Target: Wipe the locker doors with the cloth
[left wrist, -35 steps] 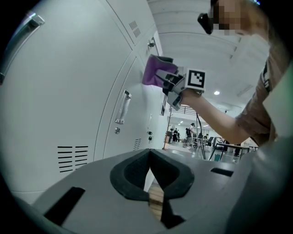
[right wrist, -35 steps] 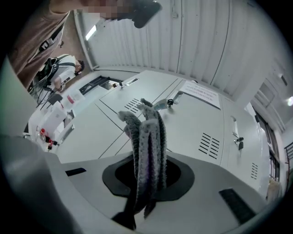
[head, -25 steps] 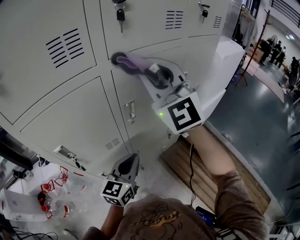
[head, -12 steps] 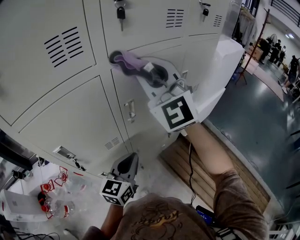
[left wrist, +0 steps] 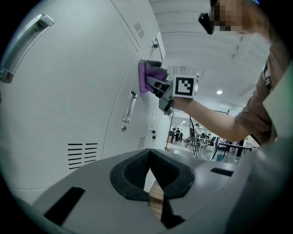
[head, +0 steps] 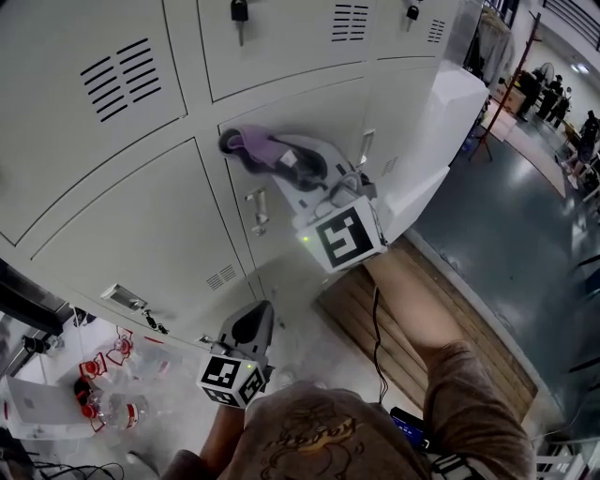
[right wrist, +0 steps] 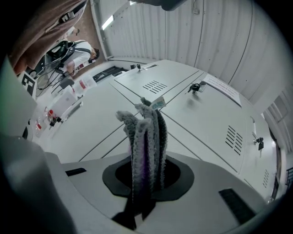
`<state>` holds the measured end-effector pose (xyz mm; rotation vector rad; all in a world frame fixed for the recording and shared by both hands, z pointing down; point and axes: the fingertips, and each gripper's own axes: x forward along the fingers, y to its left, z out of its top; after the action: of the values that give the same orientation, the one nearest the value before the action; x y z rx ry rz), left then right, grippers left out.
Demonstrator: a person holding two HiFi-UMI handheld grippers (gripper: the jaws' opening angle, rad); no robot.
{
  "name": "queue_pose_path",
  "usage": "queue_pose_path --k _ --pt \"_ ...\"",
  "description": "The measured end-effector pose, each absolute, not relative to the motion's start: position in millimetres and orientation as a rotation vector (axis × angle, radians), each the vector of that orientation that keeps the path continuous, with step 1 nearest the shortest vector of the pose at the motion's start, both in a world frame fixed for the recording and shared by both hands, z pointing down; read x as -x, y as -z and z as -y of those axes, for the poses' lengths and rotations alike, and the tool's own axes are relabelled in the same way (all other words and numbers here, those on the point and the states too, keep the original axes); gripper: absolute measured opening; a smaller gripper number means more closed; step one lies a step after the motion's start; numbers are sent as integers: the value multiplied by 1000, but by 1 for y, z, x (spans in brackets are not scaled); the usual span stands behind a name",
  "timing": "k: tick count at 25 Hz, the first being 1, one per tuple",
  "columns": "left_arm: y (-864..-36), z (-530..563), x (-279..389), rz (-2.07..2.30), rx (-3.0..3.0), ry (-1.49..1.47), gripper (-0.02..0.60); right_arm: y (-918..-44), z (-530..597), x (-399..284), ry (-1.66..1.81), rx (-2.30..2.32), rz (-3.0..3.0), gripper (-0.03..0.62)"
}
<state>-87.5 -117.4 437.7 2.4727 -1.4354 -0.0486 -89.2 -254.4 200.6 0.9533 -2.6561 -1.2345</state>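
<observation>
As the purple cloth (head: 251, 144) presses against a pale grey locker door (head: 277, 246), the right gripper (head: 286, 161) clamps it firmly, the folds bunched between its jaws just to the far side of the door's handle (head: 260, 211). The left gripper (head: 251, 330) hangs nearer the person, well apart from the cloth, its jaws drawn together on nothing.

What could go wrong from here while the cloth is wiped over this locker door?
The purple cloth, clamped in the right gripper, sits just above the door handle; a downward stroke could snag it. A key hangs in the lock above, so an upward stroke might knock it. The cloth is pinched as a folded bunch, so hard rubbing could pull it loose.
</observation>
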Motion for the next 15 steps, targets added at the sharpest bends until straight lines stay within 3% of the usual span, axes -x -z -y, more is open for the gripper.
queue_pose_path --k 15 --pt "-443 112 93 1438 -2459 38 3 -281 256 88 1054 -911 2678 54"
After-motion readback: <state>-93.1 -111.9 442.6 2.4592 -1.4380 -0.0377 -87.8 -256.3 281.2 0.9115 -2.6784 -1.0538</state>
